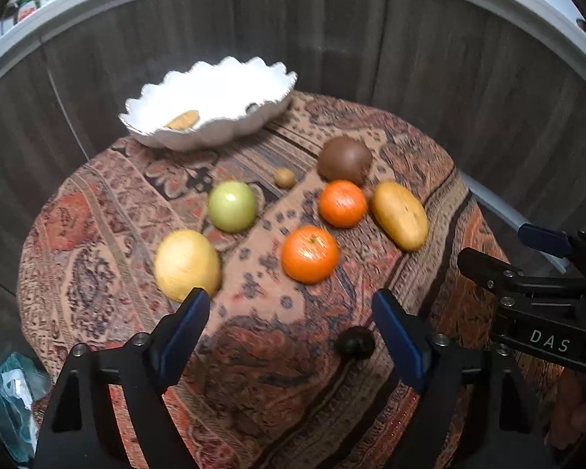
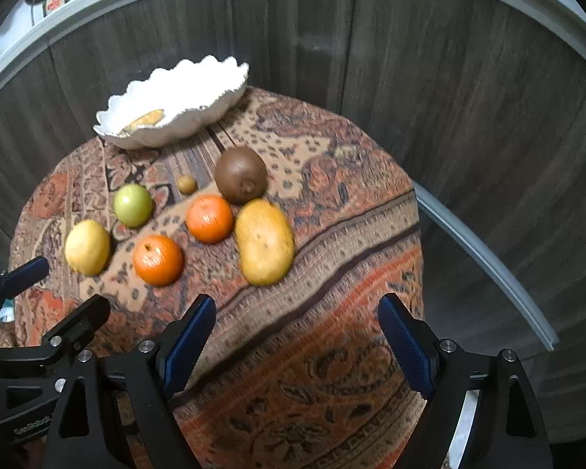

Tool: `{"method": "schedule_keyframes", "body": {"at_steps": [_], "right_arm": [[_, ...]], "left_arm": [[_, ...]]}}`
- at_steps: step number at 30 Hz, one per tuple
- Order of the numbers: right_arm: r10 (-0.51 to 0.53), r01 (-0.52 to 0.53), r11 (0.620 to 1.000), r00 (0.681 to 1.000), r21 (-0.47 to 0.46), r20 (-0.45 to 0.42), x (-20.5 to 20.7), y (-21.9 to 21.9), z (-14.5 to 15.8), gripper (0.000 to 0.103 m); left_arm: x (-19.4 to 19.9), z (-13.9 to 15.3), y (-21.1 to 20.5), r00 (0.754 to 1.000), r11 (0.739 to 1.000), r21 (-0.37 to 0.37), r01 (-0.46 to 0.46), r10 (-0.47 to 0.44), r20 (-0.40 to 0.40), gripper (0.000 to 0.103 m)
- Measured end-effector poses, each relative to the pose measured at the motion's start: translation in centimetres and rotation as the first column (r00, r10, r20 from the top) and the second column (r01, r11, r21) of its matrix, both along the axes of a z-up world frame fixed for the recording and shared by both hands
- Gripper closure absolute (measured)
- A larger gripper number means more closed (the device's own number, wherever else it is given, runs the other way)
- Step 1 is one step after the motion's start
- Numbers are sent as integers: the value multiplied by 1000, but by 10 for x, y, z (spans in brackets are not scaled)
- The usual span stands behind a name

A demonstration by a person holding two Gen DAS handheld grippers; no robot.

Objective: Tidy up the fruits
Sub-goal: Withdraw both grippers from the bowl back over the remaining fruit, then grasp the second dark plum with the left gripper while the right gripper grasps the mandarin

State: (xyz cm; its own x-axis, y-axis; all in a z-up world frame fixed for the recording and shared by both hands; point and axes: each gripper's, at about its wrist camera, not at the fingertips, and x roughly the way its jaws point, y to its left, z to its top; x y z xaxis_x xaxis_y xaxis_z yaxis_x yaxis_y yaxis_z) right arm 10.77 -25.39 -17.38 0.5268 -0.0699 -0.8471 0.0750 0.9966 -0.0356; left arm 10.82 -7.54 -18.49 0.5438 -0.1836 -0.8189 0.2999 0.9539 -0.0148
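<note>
A round table draped in a patterned cloth (image 1: 254, 351) is shown, on which the fruits are laid out ahead of both grippers. The left gripper (image 1: 291, 305) is held with its blue-padded fingers spread wide and nothing between them; the yellow fruit (image 1: 186, 265) lies just beyond its left fingertip, and the near orange (image 1: 309, 254) lies farther ahead, between the two fingers' lines. A small dark round object (image 1: 357, 342) is seen on the cloth just beside the right finger (its nature cannot be told). The right gripper (image 2: 297, 310) is likewise held wide apart and empty, with the oblong tan fruit (image 2: 264, 248) ahead of it. Beyond are seen the far orange (image 2: 209, 219), the green apple (image 2: 133, 205), a brown round fruit (image 2: 241, 179) and a small brownish fruit (image 2: 186, 184). A scalloped white bowl (image 1: 230, 133) stands at the far edge, with one yellowish piece (image 1: 183, 119) inside.
</note>
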Motion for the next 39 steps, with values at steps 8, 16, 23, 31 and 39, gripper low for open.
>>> {"method": "schedule_keyframes", "body": {"at_steps": [8,16,23,31,39], "right_arm": [[-14,14,999,1000,28,-18,-9,-9,-12,18],[-3,4,999,1000,42,-20,-9,-9,-16,18],[3,-2,999,1000,52,-30,-7,-10,-21,17],[6,-4,999,999,51,-34,-6,-10,-22,17],[3,-2,999,999,35,-35,-6,-8,-22,17]], "left_arm": [[-6,-23,-17,996,999,5,52,-51,-72,25],[-10,-40,-32,989,995,27,100,-96,-115,39],[-10,-51,-41,982,991,40,131,-124,-143,68],[-10,-57,-44,981,988,38,148,-142,-134,69],[-9,-56,-43,982,989,32,146,-141,-126,74]]}}
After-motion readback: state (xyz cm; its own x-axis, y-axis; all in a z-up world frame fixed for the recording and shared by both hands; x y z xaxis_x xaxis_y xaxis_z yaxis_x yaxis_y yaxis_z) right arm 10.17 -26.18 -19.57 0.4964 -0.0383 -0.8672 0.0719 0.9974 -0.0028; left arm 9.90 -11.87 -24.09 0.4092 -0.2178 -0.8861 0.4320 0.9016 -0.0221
